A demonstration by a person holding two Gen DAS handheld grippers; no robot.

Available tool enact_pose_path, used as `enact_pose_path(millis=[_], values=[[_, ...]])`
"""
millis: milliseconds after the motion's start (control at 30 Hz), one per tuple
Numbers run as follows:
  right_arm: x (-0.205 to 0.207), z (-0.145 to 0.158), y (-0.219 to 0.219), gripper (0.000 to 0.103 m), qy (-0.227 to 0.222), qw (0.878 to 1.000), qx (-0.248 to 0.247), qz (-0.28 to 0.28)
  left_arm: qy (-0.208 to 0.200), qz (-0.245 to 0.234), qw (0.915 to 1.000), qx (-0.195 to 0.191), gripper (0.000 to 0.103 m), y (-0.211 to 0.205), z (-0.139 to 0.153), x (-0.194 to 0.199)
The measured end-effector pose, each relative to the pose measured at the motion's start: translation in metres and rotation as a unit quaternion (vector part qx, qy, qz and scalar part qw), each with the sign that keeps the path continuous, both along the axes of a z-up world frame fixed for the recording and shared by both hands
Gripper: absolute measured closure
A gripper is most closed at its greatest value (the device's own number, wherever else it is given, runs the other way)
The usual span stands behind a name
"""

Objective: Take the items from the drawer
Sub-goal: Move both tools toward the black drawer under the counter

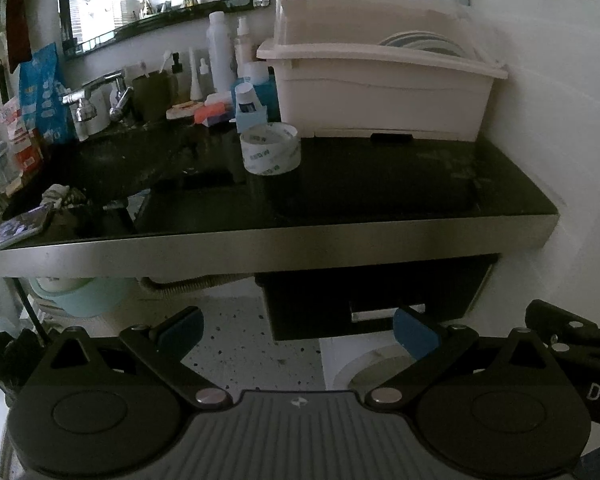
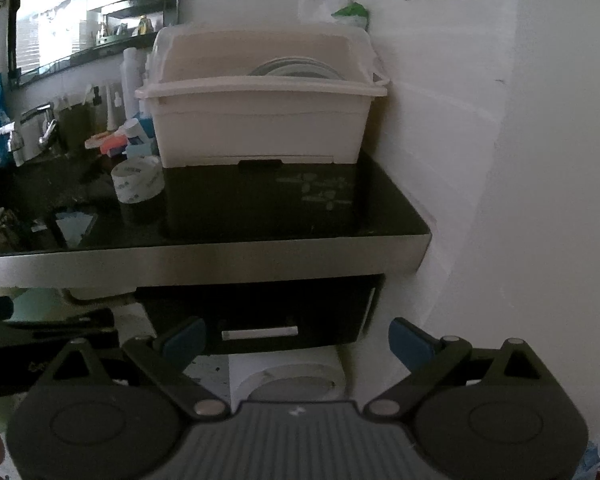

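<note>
The drawer (image 2: 256,316) hangs under the worktop (image 2: 204,264), a dark box with a pale bar handle (image 2: 260,334) on its front; the front appears flush with its case, so the contents are hidden and no item can be identified. This state fits either a drawer awaiting opening or one pushed shut after emptying; the tape roll (image 2: 137,179) on the worktop (origin unknown) settles nothing.

The right gripper (image 2: 296,340) stands wide open and holds nothing; the handle lies at 11 o'clock from its midpoint, just inside the left finger. The left gripper (image 1: 296,330) is likewise spread wide and empty; the handle (image 1: 380,313) shows at 1 o'clock, partly masked by its right finger.

Hazards, as judged:
- the handle is slim and low under the worktop edge; a high approach would strike that steel edge;
- the two grippers sit close together, so a converging reach risks a collision between them;
- dim light under the worktop hides the gap behind the handle; a shallow bite could slip off;
- the dish box (image 2: 260,116) overhead stands near the edge; a jolt to the worktop could shift it.
</note>
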State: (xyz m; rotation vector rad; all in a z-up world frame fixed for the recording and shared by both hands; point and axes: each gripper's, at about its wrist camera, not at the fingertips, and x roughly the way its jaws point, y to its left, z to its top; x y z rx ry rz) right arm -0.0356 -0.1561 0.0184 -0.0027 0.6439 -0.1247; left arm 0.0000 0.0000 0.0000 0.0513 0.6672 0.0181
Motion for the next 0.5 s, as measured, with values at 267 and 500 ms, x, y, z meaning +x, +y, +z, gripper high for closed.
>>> enact_pose_path(millis=[267,500], values=[[-0.0021,-0.0014,0.0020,0.005,0.004,1.000,0.003,-0.004,0.005,-0.003,0.9999,-0.011,0.001,0.0000,-0.0021,0.0032],[-0.0019,-0.0094,-0.0005,0.005,0.016,1.000,0.013,-0.010,0.019,-0.004,0.9998,-0.009,0.002,-0.0018,-0.0019,0.0058]])
